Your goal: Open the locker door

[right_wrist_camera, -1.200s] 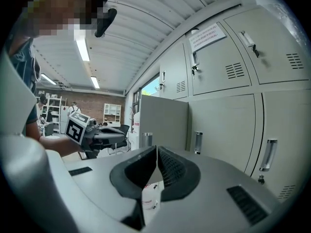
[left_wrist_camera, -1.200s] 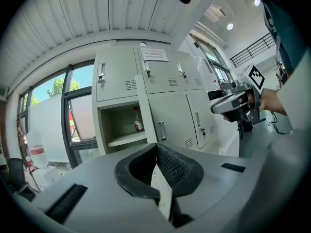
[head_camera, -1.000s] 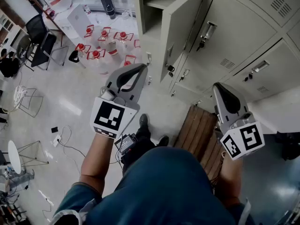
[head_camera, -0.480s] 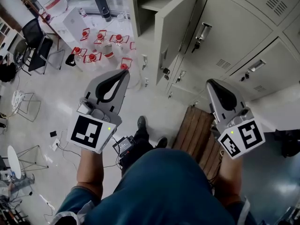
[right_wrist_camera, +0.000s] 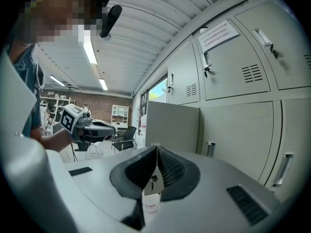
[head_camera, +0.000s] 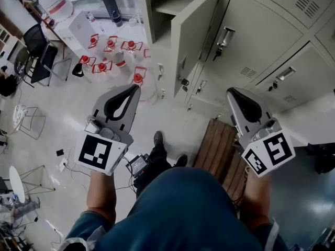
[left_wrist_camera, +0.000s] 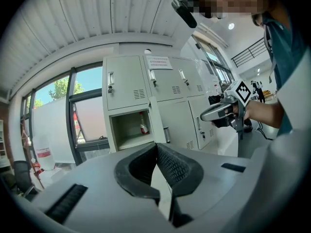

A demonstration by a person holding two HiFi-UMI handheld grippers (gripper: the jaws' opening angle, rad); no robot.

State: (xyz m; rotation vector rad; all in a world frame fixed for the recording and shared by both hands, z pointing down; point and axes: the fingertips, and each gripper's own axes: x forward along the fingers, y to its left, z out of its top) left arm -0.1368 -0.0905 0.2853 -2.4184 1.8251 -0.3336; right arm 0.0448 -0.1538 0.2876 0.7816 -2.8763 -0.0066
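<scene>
Grey-bodied and clenched with nothing between its jaws, my left gripper (head_camera: 136,88) has drawn back toward me and to my left over the last second, and now hangs over open floor, well apart from the lockers. My right gripper (head_camera: 231,93) is likewise closed on nothing and has barely shifted; it hovers above the wooden bench (head_camera: 219,149). Beyond both, the locker door (head_camera: 196,33) stands swung out from its frame, touched by neither gripper, and its angle looks unchanged. Behind it the compartment (head_camera: 172,1) is exposed, with a small red-and-white bottle (left_wrist_camera: 144,125) standing inside. Farther off, red-capped jugs (head_camera: 110,51) stand on the floor. Finding: the left gripper's withdrawal from an already open door indicates, in my judgement, that the task is complete and no further pull is required
</scene>
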